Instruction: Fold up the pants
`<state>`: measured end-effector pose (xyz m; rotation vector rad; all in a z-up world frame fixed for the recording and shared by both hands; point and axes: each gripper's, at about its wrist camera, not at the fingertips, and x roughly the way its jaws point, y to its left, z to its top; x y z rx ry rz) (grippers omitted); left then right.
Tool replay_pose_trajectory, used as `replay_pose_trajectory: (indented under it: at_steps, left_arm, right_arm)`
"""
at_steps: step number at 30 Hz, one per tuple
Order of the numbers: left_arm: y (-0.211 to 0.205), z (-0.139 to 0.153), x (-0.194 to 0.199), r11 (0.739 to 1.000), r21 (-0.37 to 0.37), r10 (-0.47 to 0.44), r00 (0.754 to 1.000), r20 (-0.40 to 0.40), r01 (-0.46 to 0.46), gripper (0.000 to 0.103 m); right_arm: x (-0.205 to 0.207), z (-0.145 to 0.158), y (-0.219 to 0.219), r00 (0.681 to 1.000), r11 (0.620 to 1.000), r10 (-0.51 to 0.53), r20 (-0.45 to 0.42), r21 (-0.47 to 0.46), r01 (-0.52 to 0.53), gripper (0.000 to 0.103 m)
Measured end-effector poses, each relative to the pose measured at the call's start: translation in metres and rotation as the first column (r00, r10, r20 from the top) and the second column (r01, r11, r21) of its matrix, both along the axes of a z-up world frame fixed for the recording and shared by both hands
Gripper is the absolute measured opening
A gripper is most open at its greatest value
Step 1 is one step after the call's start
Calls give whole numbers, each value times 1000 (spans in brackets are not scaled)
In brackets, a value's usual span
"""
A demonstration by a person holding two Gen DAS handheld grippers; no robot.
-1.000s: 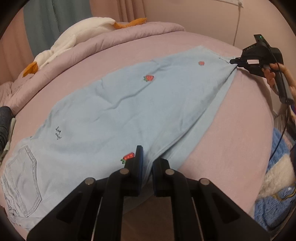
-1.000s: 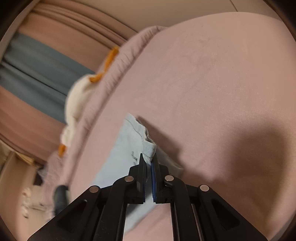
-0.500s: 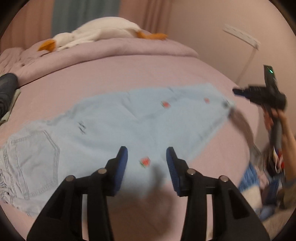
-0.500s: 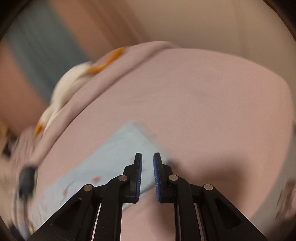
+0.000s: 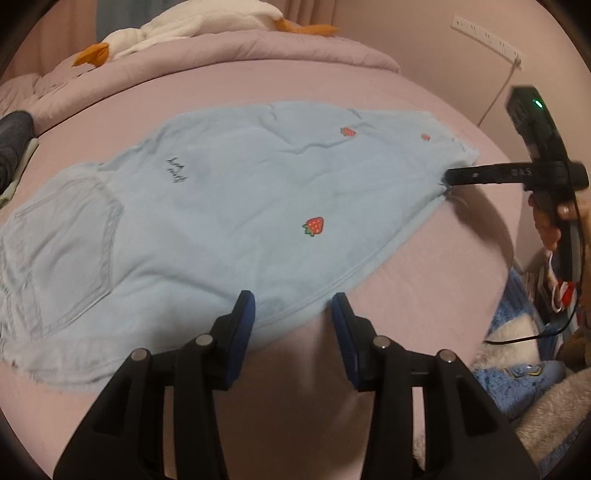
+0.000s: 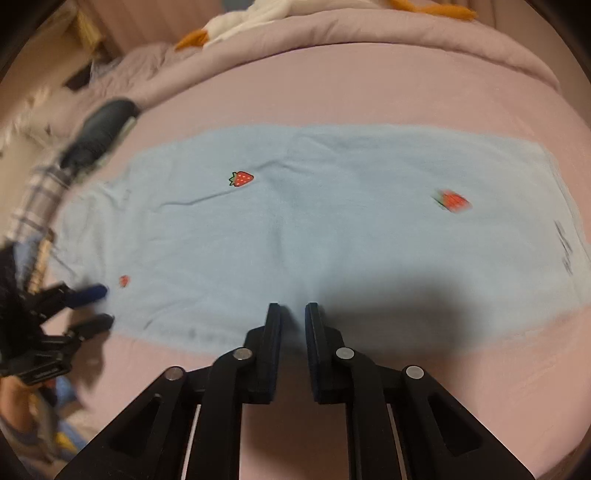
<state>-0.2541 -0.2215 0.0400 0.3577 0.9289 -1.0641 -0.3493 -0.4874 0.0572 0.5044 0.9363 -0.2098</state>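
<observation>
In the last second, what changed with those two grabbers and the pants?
Both let go. The left gripper, which pinched the pants by the near edge, now stands open above it. The right gripper, which pinched the hem corner, has released it, drawn back and rolled; its jaws stand slightly apart with nothing between them. The pants stayed spread flat on the bed, and the goose toy stayed by the quilt.

The pants (image 5: 229,206) are lying flat across the bed (image 5: 303,85). Behind them, a quilt (image 5: 221,48) is lying along the far edge, a plush goose (image 5: 184,26) resting on it. A strip (image 5: 487,37) is sitting on the wall to the right.
</observation>
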Motion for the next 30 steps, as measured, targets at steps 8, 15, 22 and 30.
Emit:
replay_pose_trajectory:
  at_steps: [8,15,22,30]
  left_arm:
    - [15,24,35,964,-173,198,979,-36,-201,44]
    - [71,-11,71,891,-48,448,892,-59,-451,40]
    - [118,2,49,899,-139,402,908,-114,-416,40]
    - [179,20,62,765,-322,488,828,-275,-558,55]
  right_arm:
    - [13,22,31,989,990,111,101,-92,-102,12]
    - [68,-21,95,969,965,246,-1,-89,-245,12]
    - [53,-16,93,958,957,285,-30,-41,-286,12]
    - [81,5,150,906,912,409,113,-88,-401,21]
